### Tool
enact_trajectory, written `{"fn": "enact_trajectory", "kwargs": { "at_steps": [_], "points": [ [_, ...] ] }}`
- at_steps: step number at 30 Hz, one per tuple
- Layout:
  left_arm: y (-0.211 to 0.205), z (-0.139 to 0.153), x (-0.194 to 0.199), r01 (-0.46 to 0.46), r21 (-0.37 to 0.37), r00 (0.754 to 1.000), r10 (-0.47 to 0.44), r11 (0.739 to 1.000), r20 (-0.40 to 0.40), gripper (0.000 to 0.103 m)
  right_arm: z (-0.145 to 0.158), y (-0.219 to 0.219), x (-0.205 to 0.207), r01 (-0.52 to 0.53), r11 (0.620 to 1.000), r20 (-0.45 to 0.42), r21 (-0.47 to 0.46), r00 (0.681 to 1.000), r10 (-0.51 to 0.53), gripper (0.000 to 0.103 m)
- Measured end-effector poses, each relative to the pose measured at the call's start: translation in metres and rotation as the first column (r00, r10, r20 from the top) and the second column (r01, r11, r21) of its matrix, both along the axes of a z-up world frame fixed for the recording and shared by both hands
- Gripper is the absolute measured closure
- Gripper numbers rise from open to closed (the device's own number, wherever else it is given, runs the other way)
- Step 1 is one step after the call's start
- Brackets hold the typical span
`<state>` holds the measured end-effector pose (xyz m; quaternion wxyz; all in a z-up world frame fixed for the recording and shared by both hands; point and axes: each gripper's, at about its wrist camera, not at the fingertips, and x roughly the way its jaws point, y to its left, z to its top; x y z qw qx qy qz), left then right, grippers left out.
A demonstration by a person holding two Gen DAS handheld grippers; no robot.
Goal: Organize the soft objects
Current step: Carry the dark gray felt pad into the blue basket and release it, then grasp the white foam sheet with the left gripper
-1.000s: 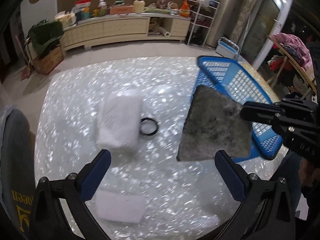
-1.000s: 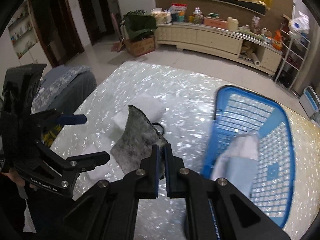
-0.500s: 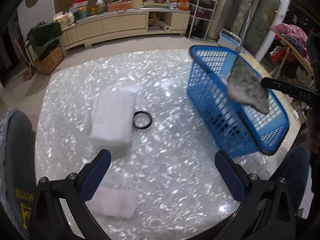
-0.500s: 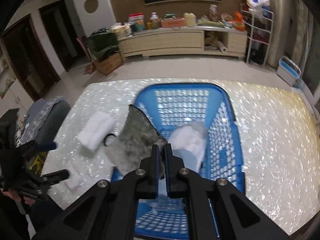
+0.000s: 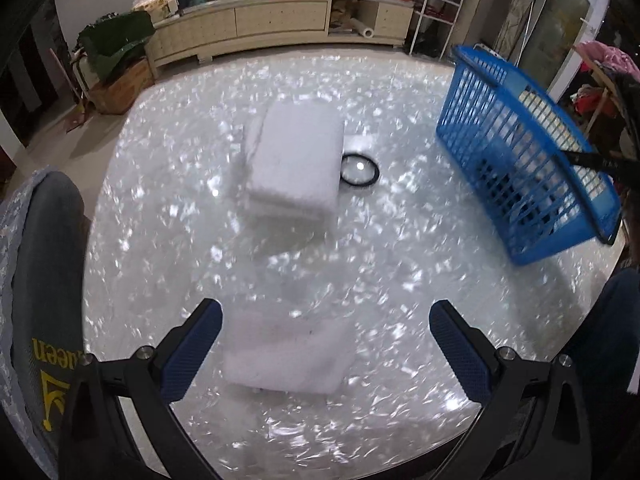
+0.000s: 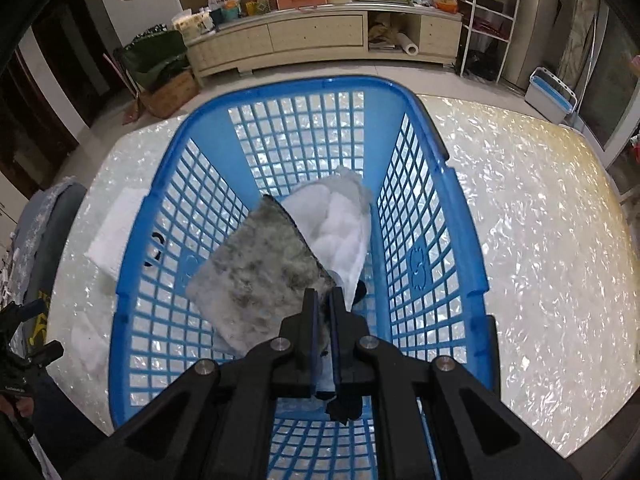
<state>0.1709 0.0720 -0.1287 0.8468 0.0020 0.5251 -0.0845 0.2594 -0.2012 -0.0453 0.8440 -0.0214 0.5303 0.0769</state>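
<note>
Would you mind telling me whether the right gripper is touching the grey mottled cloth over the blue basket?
Touching. The right wrist view shows the right gripper shut on the grey cloth, a corner pinched between its fingers.

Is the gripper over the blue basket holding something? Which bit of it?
Yes. The right gripper pinches the grey fuzzy cloth by its near corner, over the blue basket. The left gripper is open, holding nothing.
</note>
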Motion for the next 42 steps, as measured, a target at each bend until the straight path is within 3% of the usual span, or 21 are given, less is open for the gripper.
{"fn": "enact_trajectory", "kwargs": {
  "at_steps": [7,10,14,16,18,20,23,27,33,36,39,40,42],
  "points": [
    [0.001,-0.031,-0.006,0.038,0.007,0.998,-0.038,0.999,-0.045,0.004,-0.001,0.002,0.003,0.010,0.999,-0.004,-0.036,1.000,-0.010,0.096],
    [-0.003,-0.045,-0.006,0.065,0.013,0.995,-0.064,0.998,-0.078,0.008,0.001,0.005,0.000,0.008,0.999,-0.002,-0.053,1.000,-0.008,0.089],
    [-0.001,-0.059,-0.005,0.076,0.032,0.992,-0.072,0.997,-0.100,0.012,0.007,0.009,-0.007,0.007,0.996,0.008,-0.089,1.000,-0.006,0.062],
    [0.001,-0.063,-0.004,0.079,0.029,0.992,-0.075,0.996,-0.104,0.015,0.008,0.008,-0.012,0.010,0.995,0.020,-0.103,1.000,-0.008,0.057],
    [0.002,-0.066,-0.003,0.085,0.037,0.992,-0.081,0.996,-0.099,0.019,0.013,0.007,-0.017,0.027,0.994,0.030,-0.109,0.999,-0.024,0.040],
    [0.001,-0.068,-0.003,0.097,0.059,0.992,-0.091,0.994,-0.091,0.026,0.019,0.007,-0.021,0.042,0.993,0.044,-0.106,0.998,-0.037,0.029],
    [0.002,-0.067,-0.005,0.106,0.079,0.992,-0.099,0.991,-0.082,0.036,0.027,0.008,-0.027,0.059,0.992,0.063,-0.114,0.997,-0.052,0.028],
    [0.006,-0.064,-0.009,0.106,0.090,0.992,-0.099,0.990,-0.081,0.038,0.035,0.008,-0.032,0.075,0.991,0.075,-0.109,0.995,-0.067,0.021],
    [0.000,-0.066,-0.015,0.114,0.136,0.992,-0.105,0.984,-0.074,0.043,0.037,0.014,-0.039,0.068,0.990,0.079,-0.124,0.995,-0.058,0.021],
    [0.000,-0.065,-0.014,0.106,0.133,0.993,-0.097,0.985,-0.072,0.055,0.040,0.013,-0.044,0.071,0.989,0.085,-0.127,0.995,-0.061,0.021],
    [0.006,-0.062,-0.013,0.090,0.091,0.994,-0.084,0.992,-0.072,0.075,0.044,0.010,-0.047,0.083,0.989,0.094,-0.120,0.993,-0.072,0.021],
    [0.007,-0.060,-0.014,0.087,0.074,0.994,-0.082,0.993,-0.070,0.097,0.045,0.009,-0.048,0.088,0.989,0.097,-0.119,0.992,-0.077,0.021],
    [0.008,-0.056,-0.016,0.088,0.000,0.994,-0.088,0.996,-0.071,0.100,0.047,0.007,-0.049,0.097,0.989,0.100,-0.116,0.991,-0.086,0.021]
  ]
}}
